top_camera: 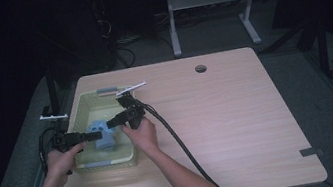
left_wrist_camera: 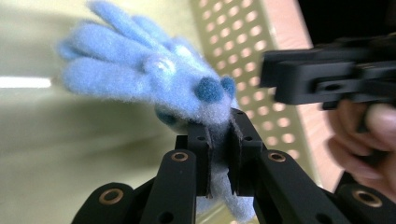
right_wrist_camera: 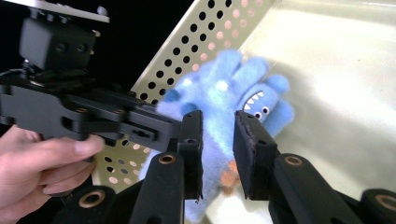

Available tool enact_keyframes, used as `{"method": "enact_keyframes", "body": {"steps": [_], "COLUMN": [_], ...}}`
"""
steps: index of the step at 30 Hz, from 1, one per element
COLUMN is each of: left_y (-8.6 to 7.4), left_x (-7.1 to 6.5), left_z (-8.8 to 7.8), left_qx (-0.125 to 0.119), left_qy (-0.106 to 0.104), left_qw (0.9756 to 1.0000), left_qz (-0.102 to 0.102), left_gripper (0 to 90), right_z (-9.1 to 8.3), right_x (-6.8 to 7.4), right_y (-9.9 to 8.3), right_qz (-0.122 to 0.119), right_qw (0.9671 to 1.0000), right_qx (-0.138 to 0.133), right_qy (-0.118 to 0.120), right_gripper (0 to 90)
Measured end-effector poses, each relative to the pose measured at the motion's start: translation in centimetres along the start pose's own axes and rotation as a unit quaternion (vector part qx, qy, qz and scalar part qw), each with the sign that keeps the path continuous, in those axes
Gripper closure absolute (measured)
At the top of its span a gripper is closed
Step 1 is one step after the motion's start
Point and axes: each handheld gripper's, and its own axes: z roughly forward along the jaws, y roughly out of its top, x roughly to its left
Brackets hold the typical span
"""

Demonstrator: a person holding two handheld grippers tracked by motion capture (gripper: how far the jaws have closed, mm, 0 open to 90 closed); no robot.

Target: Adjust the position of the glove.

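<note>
A blue plush monster with white teeth lies inside a pale yellow perforated basket at the table's left. My left gripper is shut on a fold of the plush, reaching in from the basket's left side. My right gripper stands open, its pads a little apart. The plush shows through the gap just beyond them, with no pad pressing on it. In the high view the right gripper comes in over the basket's right rim.
A white plastic piece lies at the basket's far right corner, and another one hangs off the table's left edge. A thick black cable trails across the wooden table. There is a round hole near the far edge.
</note>
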Motion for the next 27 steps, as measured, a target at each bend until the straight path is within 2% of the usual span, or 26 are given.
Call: {"method": "enact_keyframes", "body": {"steps": [2,5,6,7,9,12,13,14,16,18,19,20,25,27], "left_y": [0.2,0.4,0.5,0.6,0.8,1.1,1.1,1.2,1.3,1.3,1.4,1.4,1.5,1.6], "left_x": [-0.3,-0.4,-0.5,-0.5,-0.7,-0.7,-0.8,-0.7,-0.7,-0.6,-0.5,-0.4,-0.3,-0.5], "left_z": [0.2,0.6,0.8,0.9,1.3,1.9,2.1,2.1,2.2,2.2,2.1,1.9,1.3,1.2], "left_qx": [0.013,0.027,0.033,0.045,0.053,0.081,0.082,0.091,0.088,0.080,0.077,0.072,0.050,0.045], "left_qy": [0.025,0.046,0.059,0.069,0.078,0.107,0.109,0.127,0.141,0.148,0.149,0.150,0.144,0.148], "left_qw": [0.9995,0.9985,0.9977,0.9965,0.9955,0.9910,0.9906,0.9877,0.9861,0.9857,0.9858,0.9860,0.9882,0.9879], "left_qz": [0.010,0.007,0.006,0.014,0.005,0.007,0.000,0.008,0.010,-0.002,-0.002,-0.003,-0.014,-0.008], "left_gripper": [81.1,81.0,80.8,80.6,80.0,78.2,76.9,76.3,73.6,67.7,61.5,58.9,54.9,53.8], "right_z": [-0.2,-0.6,-0.7,-0.9,-1.2,-1.6,-1.7,-1.8,-2.1,-2.4,-2.6,-2.7,-3.3,-3.5], "right_x": [0.0,0.0,0.0,0.1,0.1,0.3,0.3,0.3,0.2,0.2,0.2,0.2,0.0,-0.1], "right_y": [0.0,-0.1,-0.1,-0.1,-0.1,-0.2,-0.2,-0.3,-0.3,-0.4,-0.4,-0.4,-0.4,-0.5], "right_qz": [-0.002,-0.004,-0.004,-0.005,-0.010,-0.013,-0.013,-0.013,-0.014,-0.011,-0.012,-0.012,-0.014,-0.014], "right_qw": [1.0000,1.0000,1.0000,1.0000,0.9999,0.9998,0.9997,0.9997,0.9997,0.9997,0.9996,0.9996,0.9994,0.9994], "right_qx": [-0.002,-0.005,-0.008,-0.008,-0.012,-0.016,-0.018,-0.020,-0.022,-0.023,-0.025,-0.025,-0.031,-0.032], "right_qy": [-0.001,0.001,0.001,0.001,0.001,0.002,0.003,0.005,0.004,0.004,0.003,0.003,-0.001,-0.002], "right_gripper": [71.7,71.4,71.4,71.3,71.3,71.1,70.9,71.0,70.9,70.9,70.9,70.8,70.5,70.5]}}
